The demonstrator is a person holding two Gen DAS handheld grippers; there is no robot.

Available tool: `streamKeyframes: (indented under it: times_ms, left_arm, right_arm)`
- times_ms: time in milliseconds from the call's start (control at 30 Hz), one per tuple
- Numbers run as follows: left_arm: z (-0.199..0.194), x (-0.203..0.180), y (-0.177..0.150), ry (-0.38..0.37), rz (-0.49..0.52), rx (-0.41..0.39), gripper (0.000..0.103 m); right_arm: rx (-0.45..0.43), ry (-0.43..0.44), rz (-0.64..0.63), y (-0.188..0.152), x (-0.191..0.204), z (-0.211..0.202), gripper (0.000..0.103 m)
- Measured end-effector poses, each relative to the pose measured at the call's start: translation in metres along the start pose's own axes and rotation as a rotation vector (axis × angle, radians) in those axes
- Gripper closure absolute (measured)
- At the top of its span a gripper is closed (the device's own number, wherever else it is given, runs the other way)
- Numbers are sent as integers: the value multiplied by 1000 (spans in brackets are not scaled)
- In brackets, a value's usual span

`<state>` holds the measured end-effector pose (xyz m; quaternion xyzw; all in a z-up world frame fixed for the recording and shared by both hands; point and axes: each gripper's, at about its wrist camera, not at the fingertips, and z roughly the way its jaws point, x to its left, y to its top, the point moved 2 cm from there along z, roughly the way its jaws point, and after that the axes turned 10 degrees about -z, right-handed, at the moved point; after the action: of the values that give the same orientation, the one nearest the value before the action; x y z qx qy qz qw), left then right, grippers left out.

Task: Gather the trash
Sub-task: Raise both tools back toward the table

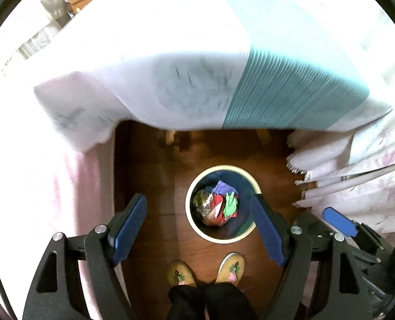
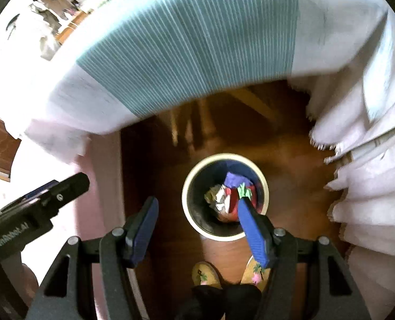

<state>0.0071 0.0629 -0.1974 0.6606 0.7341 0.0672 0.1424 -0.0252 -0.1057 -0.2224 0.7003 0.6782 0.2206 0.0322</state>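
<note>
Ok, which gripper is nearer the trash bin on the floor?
Right, marginally. The right gripper hangs above the trash bin, which looks larger there; the left gripper hangs above it too, further left.

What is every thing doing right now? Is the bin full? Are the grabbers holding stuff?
Trash bin: upright on the wooden floor, no lid, partly filled.
Trash: crumpled colourful scraps lying inside the bin.
Left gripper: open, holding nothing.
Right gripper: open, holding nothing.
Tablecloth: draped over the table edge, hanging down.
Slippers: on the person's feet, flat on the floor beside the bin.
</note>
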Motion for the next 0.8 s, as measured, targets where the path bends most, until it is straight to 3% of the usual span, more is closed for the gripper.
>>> streamKeyframes:
  times_ms: [233,567,800]
  left_arm:
    - [-86,-2,20,8,-8,-82,24]
    - [-196,-21,64,13,5,-253,24]
    - [-241,-38,81,4,41,-342,24]
  right_arm:
    - [-84,18,-80,31,21,-83,40]
    - [-191,58,-152,73,37,-161,40]
    - [-283,84,-206,108,37,-204,40]
